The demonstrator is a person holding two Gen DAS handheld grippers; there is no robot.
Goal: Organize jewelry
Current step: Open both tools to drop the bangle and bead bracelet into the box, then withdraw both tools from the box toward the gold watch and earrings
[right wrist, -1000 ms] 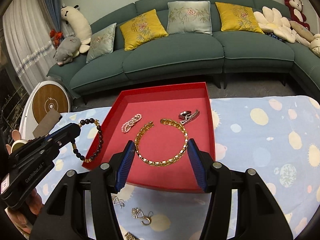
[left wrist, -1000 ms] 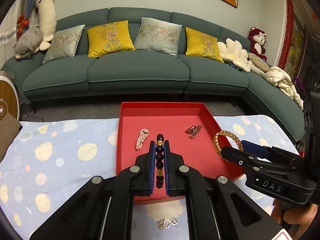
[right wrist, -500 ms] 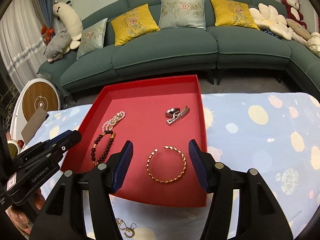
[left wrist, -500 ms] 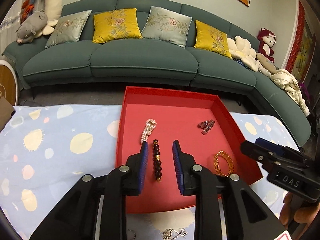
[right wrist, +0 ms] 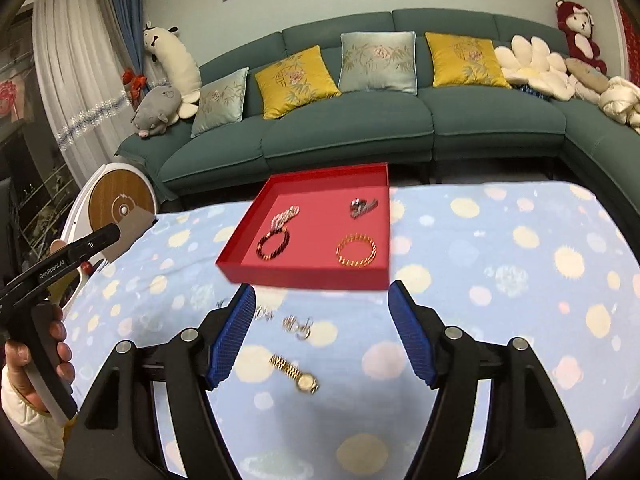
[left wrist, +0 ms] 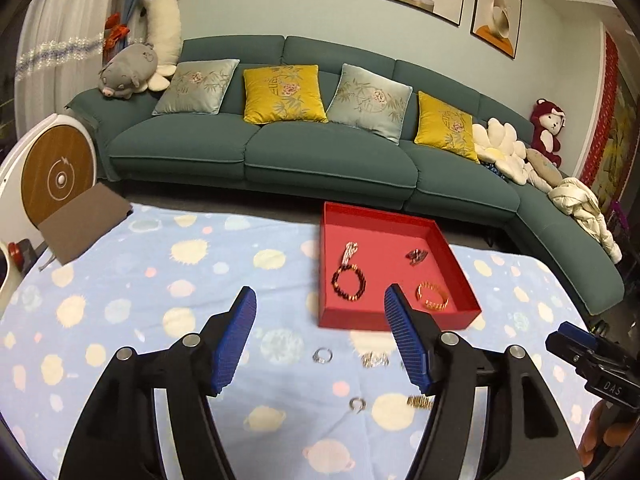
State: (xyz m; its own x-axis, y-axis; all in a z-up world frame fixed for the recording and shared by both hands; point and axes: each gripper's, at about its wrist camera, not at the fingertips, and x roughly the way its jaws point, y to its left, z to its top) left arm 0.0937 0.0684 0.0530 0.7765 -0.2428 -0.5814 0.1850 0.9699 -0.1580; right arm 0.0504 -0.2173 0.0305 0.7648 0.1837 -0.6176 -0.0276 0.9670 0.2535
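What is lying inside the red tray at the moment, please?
Inside the red tray lie a pearl bracelet, a dark beaded bracelet, a gold bangle and a silver clip-like piece. Nothing there is covered.

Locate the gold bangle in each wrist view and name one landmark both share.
Left wrist: gold bangle lies in the red tray's near right corner, right of centre.
Right wrist: gold bangle lies in the tray's near right corner, above centre.
Shared landmark: dark bead bracelet, left of the bangle.
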